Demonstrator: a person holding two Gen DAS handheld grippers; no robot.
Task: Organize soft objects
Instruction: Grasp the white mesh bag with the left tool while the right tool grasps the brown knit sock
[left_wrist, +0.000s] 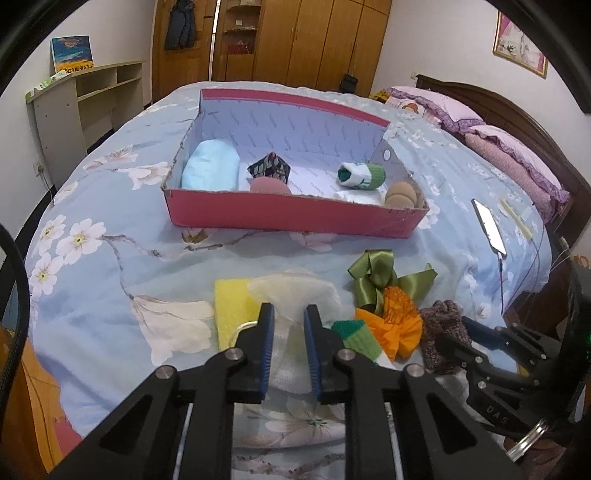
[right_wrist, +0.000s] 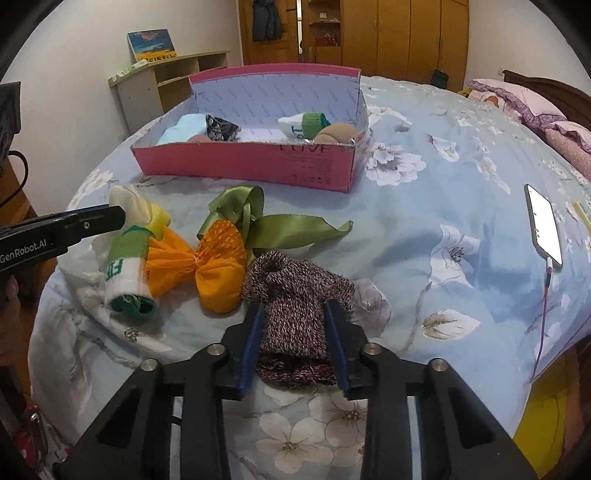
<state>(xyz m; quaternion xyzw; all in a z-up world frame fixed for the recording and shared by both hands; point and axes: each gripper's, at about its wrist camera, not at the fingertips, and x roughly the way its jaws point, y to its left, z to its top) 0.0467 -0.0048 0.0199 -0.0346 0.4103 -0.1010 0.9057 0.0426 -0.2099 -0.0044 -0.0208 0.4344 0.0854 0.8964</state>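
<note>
In the left wrist view the left gripper sits at the bottom centre of the frame, its blue-padded fingers drawn in tight on a cream mesh cloth, which bunches between them and fans out above the tips. A yellow sponge lies just beside the cloth on its left. To the right sit a rolled green-and-white sock, an orange crepe bundle and a green satin ribbon, all close together on the flowered bedspread.

The right gripper in its own view fills the bottom centre, fingers partly closed and pressing both sides of a folded brown knit piece (the wool bulges above the tips).

The pink box stands beyond the pile, toward the upper middle of both frames. Inside it are a light blue roll, a dark patterned pouch, a pink round thing, another green-and-white sock and a tan roll.

Only the right view shows the left gripper from the side, at the left edge, with the cloth puffing out past its tip, and the printing on the box's near wall. Only the left view shows the sponge's full flat face. A lit phone on a cable lies at the right in both.
</note>
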